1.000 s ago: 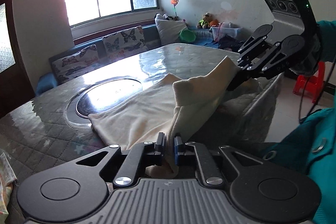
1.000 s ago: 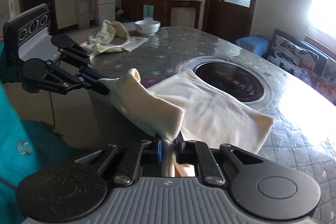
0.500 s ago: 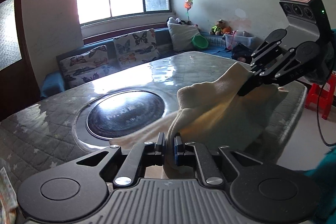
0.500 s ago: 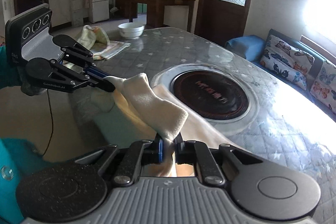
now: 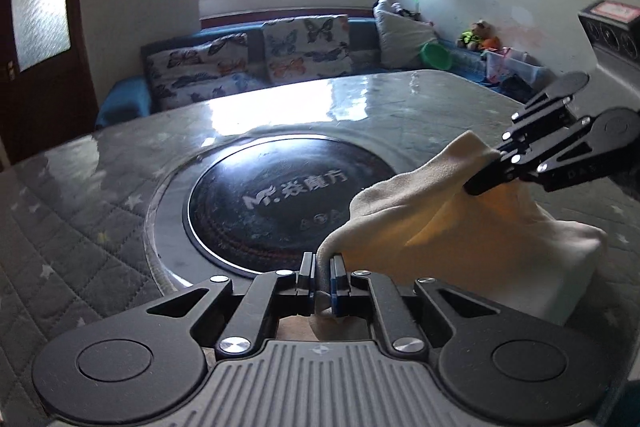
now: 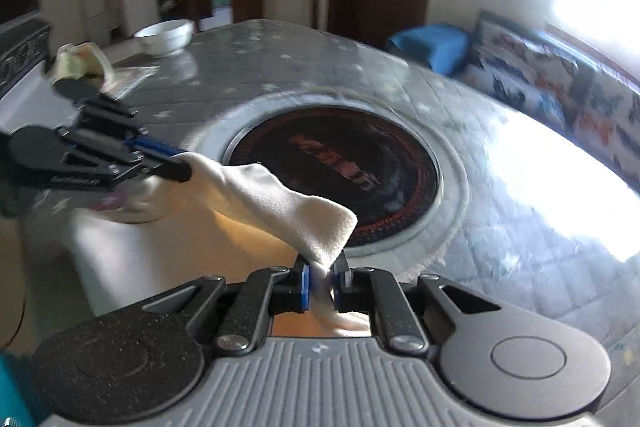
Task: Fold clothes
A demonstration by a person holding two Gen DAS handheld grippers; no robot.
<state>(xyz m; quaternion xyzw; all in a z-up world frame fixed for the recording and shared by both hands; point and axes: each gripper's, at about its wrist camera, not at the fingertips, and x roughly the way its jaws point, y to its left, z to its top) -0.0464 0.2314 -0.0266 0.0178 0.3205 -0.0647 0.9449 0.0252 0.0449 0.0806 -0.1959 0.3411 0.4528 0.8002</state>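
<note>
A cream fleece garment (image 5: 460,231) hangs between my two grippers, its lower part draped over the near table edge. My left gripper (image 5: 322,267) is shut on one corner of it. It also shows in the right wrist view (image 6: 180,169), at the left, shut on the cloth. My right gripper (image 6: 322,277) is shut on the other corner of the garment (image 6: 288,205). In the left wrist view it (image 5: 476,187) comes in from the right, clamping the cloth. Both corners are held above the table, near the round black hob (image 5: 280,203).
The grey quilted table (image 5: 80,211) has a glossy cover and a black induction hob (image 6: 344,171) set in its middle. A white bowl (image 6: 164,35) and a patterned cloth (image 6: 80,61) lie at its far end. A sofa with butterfly cushions (image 5: 256,59) stands beyond.
Both grippers carried the held corners forward over the table towards the hob. The garment, flat on the table before, now folds over itself with its spread part out of sight.
</note>
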